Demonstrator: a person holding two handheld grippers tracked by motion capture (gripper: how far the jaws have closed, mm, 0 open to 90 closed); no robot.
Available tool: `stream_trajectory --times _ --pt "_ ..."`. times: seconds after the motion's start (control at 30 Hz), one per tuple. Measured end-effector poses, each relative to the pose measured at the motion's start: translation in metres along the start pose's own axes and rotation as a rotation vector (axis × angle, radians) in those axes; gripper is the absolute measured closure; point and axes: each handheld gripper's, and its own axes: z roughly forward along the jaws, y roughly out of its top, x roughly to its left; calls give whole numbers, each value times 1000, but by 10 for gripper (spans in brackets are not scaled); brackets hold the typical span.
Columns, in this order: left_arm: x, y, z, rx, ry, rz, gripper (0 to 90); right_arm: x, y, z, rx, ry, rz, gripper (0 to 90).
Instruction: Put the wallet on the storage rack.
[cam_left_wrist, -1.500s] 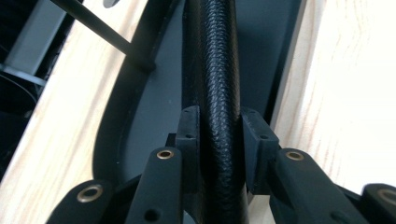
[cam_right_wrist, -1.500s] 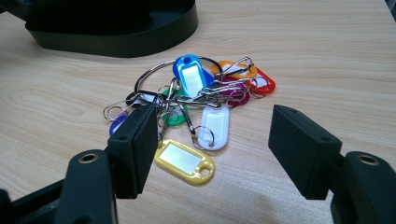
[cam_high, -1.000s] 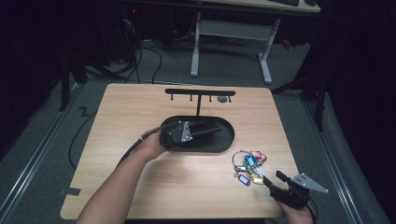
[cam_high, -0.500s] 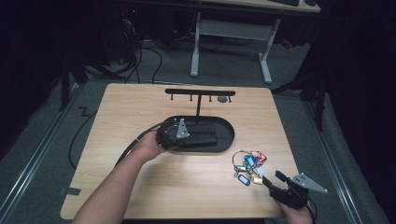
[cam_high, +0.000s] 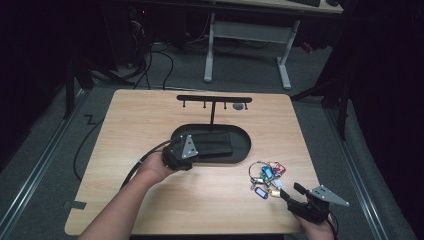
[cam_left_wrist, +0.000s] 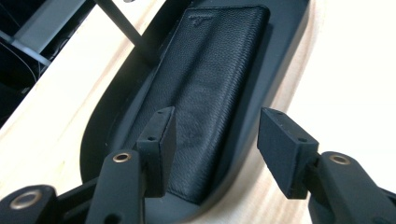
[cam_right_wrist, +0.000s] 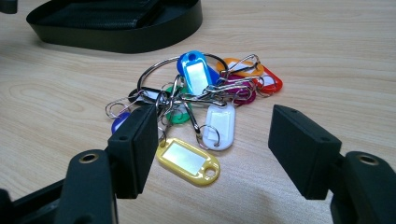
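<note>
Left gripper view: left gripper (cam_left_wrist: 212, 149) fingers just opened wide, wallet (cam_left_wrist: 210, 88) between them released in tray (cam_left_wrist: 289, 60); placement looks done. Right gripper (cam_right_wrist: 212, 154) fingers wide, keys (cam_right_wrist: 201, 102) just ahead.

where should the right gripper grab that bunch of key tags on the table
Probably the big metal ring of the key tag bunch: it lifts everything. The right gripper, open, could come from the near side; the tags lie flat.

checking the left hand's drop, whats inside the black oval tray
A black leather wallet lies flat inside the black oval tray, with the rack's post rising from it. Whatever is under the wallet is covered.
</note>
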Motion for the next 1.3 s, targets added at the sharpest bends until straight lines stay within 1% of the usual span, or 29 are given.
stream_trajectory --times 0.13,0.23,0.33,0.57,0.67,0.77,0.83,0.87,0.9,0.93,0.97,1.0,1.07,1.1,1.17,1.23,1.3 --pt "-7 -14 -9 -28 3 -49 478 1 0 0 1 3 -3 336" --pt "-11 -26 -17 -65 -6 -113 477 2 0 1 2 5 -9 336" --pt "-17 -38 -24 -89 -6 -147 478 1 0 1 3 4 -15 336" --pt "-27 -65 -40 -112 -7 -209 477 2 0 2 7 5 -12 336" --pt "-29 -74 -49 -130 -16 -264 480 3 0 2 6 6 -15 336" --pt "-31 -83 -59 -131 -29 -320 459 2 0 2 6 6 -16 336" --pt "-37 -90 -68 -134 -28 -364 444 2 1 2 5 7 -18 336" --pt "-44 -96 -74 -139 -24 -386 428 2 1 1 6 8 -19 336" --pt "-44 -96 -74 -139 -24 -386 410 2 1 1 6 8 -19 336" --pt "-47 -99 -77 -142 -18 -400 410 3 1 1 7 11 -22 336" --pt "-52 -105 -81 -154 -11 -425 396 3 1 1 7 13 -23 336" --pt "-56 -112 -85 -177 -14 -476 386 3 1 1 8 14 -26 336" --pt "-60 -120 -90 -192 -33 -538 375 3 0 1 10 16 -25 337" --pt "-61 -122 -92 -190 -25 -539 354 3 1 1 9 16 -30 338" --pt "-63 -124 -94 -183 -4 -519 341 4 1 2 13 17 -32 339" --pt "-61 -125 -93 -178 11 -506 325 5 2 3 17 18 -37 339" --pt "-59 -125 -94 -186 24 -497 318 9 3 4 25 21 -40 337"
